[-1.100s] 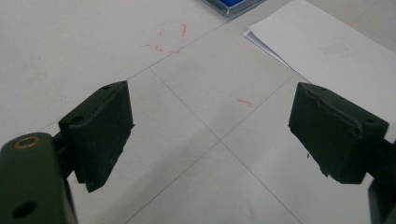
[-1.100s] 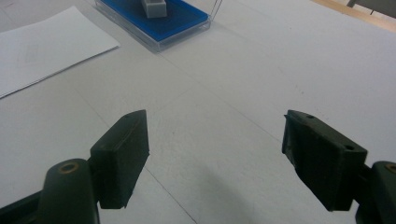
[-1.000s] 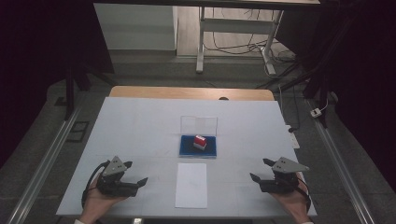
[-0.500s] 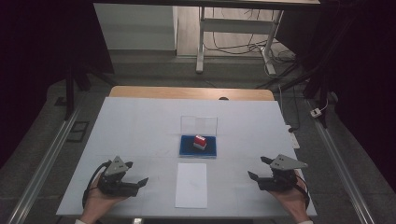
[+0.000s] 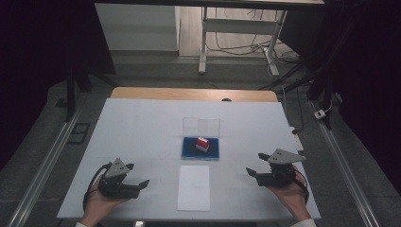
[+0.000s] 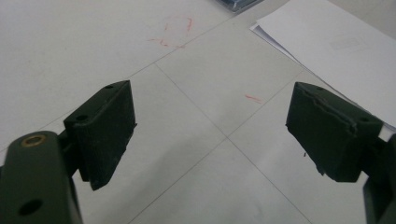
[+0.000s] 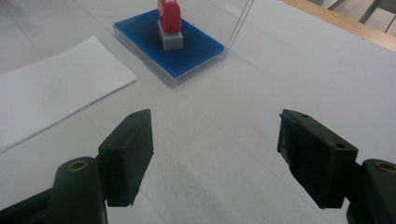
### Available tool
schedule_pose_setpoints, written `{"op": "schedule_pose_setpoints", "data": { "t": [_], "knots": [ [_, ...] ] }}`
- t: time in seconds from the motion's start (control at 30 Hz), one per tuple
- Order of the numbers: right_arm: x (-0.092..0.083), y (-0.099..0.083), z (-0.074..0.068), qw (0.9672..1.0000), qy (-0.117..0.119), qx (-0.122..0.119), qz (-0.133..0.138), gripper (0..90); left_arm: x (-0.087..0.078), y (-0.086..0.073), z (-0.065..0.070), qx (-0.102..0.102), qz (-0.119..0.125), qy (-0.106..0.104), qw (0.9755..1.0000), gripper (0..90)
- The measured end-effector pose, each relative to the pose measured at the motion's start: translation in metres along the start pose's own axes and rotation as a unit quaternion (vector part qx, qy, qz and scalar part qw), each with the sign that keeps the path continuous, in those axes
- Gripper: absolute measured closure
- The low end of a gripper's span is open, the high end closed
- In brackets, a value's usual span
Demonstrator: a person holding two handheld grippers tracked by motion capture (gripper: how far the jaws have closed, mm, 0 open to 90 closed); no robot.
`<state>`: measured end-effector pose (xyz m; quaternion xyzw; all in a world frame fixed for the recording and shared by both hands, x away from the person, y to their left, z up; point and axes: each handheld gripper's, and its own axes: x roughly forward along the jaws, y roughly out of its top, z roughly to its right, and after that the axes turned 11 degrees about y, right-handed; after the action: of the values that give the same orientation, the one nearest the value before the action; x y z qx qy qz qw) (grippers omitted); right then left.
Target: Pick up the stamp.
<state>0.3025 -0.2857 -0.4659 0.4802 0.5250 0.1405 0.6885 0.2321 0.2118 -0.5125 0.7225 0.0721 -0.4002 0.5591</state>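
At the near edge of a white-topped bench (image 5: 142, 127), a person rests a hand-held gripper in each hand, both well short of the work. On the left, the left hand-held gripper (image 5: 140, 184) lies low on the surface, its jaws spread wide with nothing between them; the left gripper view looks past them onto bare tabletop with faint red marks (image 6: 173, 33) and a corner of a sheet of white paper (image 6: 336, 51). That sheet of white paper (image 5: 194, 187) lies flat at the centre front, between the two hands and touching neither. Just beyond its far edge sits a blue tray (image 5: 189, 152) carrying a small red and grey stamp (image 5: 203, 143), upright near the tray's middle, with a clear lid (image 5: 201, 127) standing up behind it. On the right, the right hand-held gripper (image 5: 251, 173) is likewise wide open and empty, angled inward; the right gripper view lines its jaws up roughly toward the stamp (image 7: 170, 23) on the tray (image 7: 196, 51).

By appearances, the work stands at its start, with the approach not yet made. A likely next move is for the right tool to travel forward and inward to the stamp and close on its upright body without catching the lid, while the left could steady the paper.
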Motion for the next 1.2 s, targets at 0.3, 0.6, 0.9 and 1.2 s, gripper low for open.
{"op": "schedule_pose_setpoints", "data": {
  "t": [0.3,0.6,0.9,1.2],
  "knots": [
    [0.014,0.022,0.003,0.9999,0.012,-0.002,-0.010,27.7,0.001,0.000,0.001,0.002,-0.001,0.000,1.0000,16.4],
    [0.022,0.040,0.005,0.9998,0.019,-0.001,-0.011,27.7,0.001,0.000,0.001,0.001,-0.001,0.002,1.0000,16.6],
    [0.037,0.054,0.008,0.9992,0.034,-0.001,-0.023,28.0,0.003,-0.001,0.001,0.002,-0.003,0.003,1.0000,16.9],
    [0.049,0.058,0.008,0.9989,0.034,-0.003,-0.031,27.9,0.003,-0.001,0.001,0.006,-0.005,0.005,1.0000,17.0]
  ]
}}
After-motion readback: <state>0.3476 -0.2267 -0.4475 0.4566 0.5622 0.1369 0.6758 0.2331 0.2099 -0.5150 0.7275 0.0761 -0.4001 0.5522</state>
